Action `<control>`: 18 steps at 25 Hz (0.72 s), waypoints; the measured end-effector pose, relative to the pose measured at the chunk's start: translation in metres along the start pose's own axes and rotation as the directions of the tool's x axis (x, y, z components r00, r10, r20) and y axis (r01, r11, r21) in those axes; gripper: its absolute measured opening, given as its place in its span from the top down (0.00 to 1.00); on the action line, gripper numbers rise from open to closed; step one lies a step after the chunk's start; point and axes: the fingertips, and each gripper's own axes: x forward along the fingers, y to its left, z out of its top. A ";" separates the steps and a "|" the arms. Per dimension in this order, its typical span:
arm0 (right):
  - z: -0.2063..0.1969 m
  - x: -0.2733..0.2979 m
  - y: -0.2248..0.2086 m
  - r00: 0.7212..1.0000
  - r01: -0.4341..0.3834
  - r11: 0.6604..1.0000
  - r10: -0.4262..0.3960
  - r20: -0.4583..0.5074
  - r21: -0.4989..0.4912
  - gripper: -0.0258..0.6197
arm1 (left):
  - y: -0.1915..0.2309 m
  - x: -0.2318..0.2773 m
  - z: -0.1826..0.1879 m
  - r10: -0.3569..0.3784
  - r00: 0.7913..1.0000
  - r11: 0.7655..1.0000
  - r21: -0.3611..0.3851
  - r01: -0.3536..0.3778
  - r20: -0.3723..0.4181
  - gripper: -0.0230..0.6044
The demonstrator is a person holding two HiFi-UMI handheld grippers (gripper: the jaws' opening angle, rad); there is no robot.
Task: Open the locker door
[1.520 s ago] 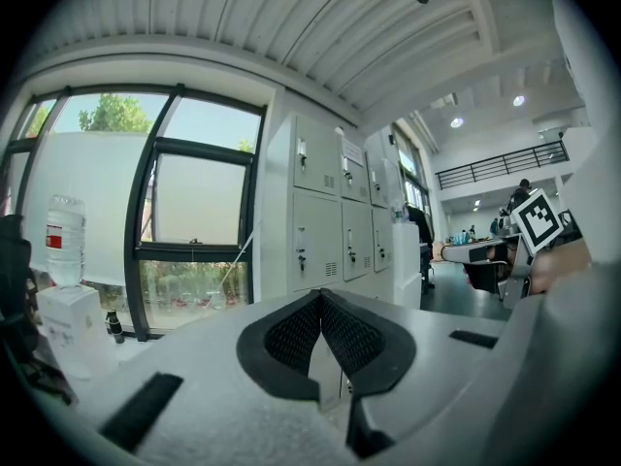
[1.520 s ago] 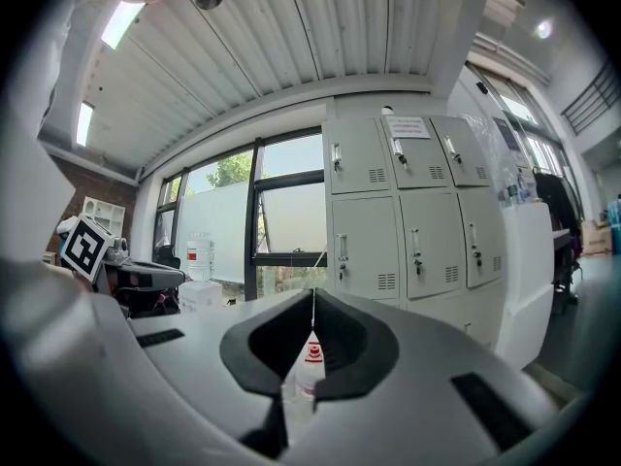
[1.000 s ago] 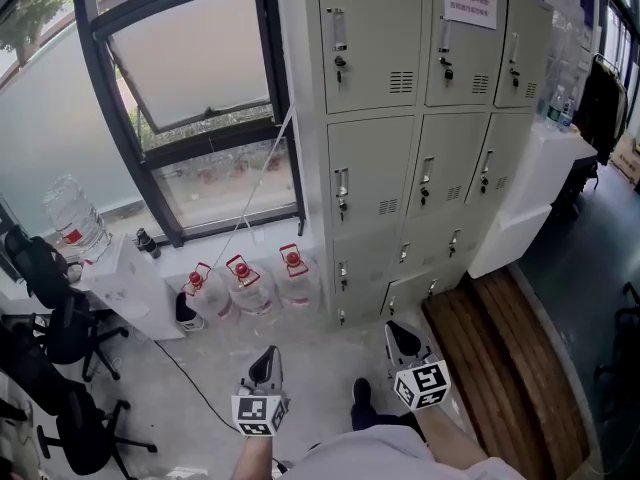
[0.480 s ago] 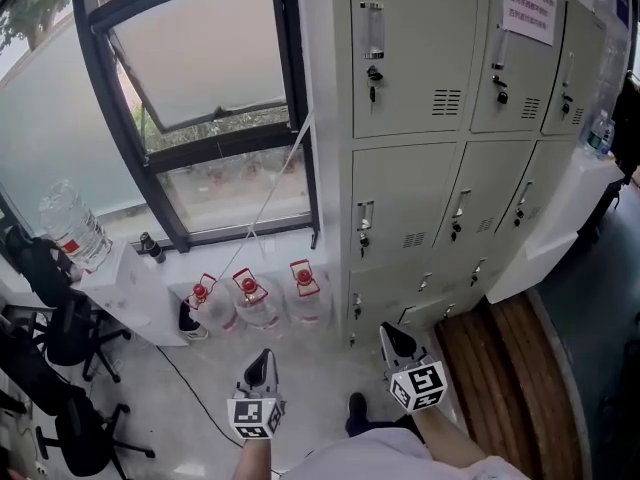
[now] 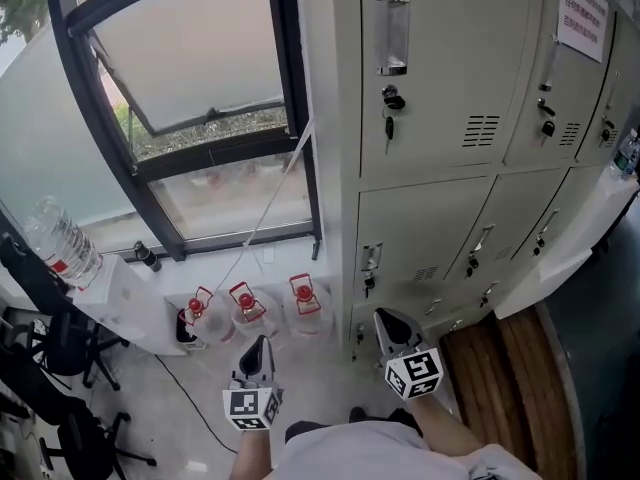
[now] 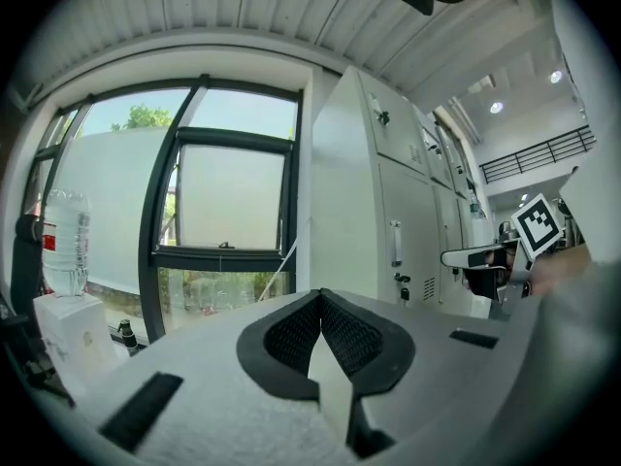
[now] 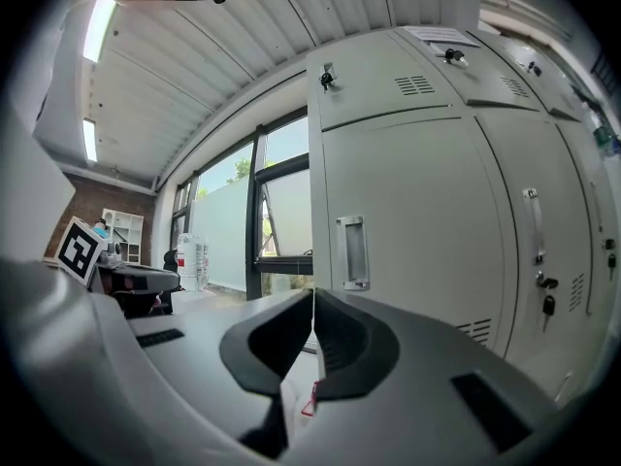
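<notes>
A bank of grey lockers [image 5: 450, 198] fills the right of the head view. The top-left door has a recessed handle [image 5: 392, 33] with a key [image 5: 390, 103] below it; the door beneath has its own handle [image 5: 371, 258]. Both grippers are held level near the foot of the lockers, apart from every door. My left gripper [image 5: 258, 350] is shut and empty, its jaws meeting at the tip [image 6: 320, 304]. My right gripper [image 5: 384, 320] is also shut and empty [image 7: 312, 304], facing a locker door handle [image 7: 351, 252].
Three red-capped water bottles [image 5: 247, 308] stand on the floor under the open window [image 5: 200, 58]. A large water jug [image 5: 62, 243] sits on a white box at left, with black office chairs [image 5: 50, 368] nearby. A wooden step [image 5: 520, 368] runs along the lockers at right.
Both grippers and the head camera have moved toward the lockers, which now appear larger and nearer. Both grippers stay shut and empty.
</notes>
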 end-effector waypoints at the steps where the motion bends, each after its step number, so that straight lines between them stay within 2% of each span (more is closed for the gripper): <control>1: 0.001 0.007 -0.001 1.000 0.006 1.000 -0.006 0.002 0.001 0.94 | 0.003 0.008 0.000 -0.008 1.000 1.000 0.000 0.008 -0.001 0.96; 10: 0.014 0.054 -0.009 0.994 0.112 0.994 -0.112 0.015 -0.017 0.94 | 0.031 0.070 0.010 -0.147 0.989 0.989 0.025 0.147 -0.014 0.96; 13: 0.013 0.063 -0.009 0.993 0.121 0.993 -0.121 0.000 -0.008 0.93 | 0.031 0.080 0.011 -0.185 0.983 0.982 0.027 0.186 -0.014 0.96; 14: 0.012 0.066 -0.007 0.993 0.116 0.993 -0.116 -0.005 -0.005 0.86 | 0.031 0.083 0.011 -0.195 0.981 0.980 0.029 0.196 -0.016 0.96; 15: 0.012 0.068 -0.006 0.994 0.110 0.994 -0.110 -0.009 -0.002 0.69 | 0.031 0.085 0.009 -0.203 0.979 0.979 0.028 0.203 -0.019 0.96; 16: 0.012 0.070 -0.006 0.994 0.108 0.994 -0.108 -0.011 0.001 0.64 | 0.030 0.087 0.008 -0.208 0.978 0.978 0.025 0.209 -0.021 0.96; 18: 0.014 0.073 -0.008 0.994 0.109 0.994 -0.109 -0.011 0.002 0.64 | 0.029 0.089 0.006 -0.218 0.976 0.976 0.020 0.218 -0.024 0.96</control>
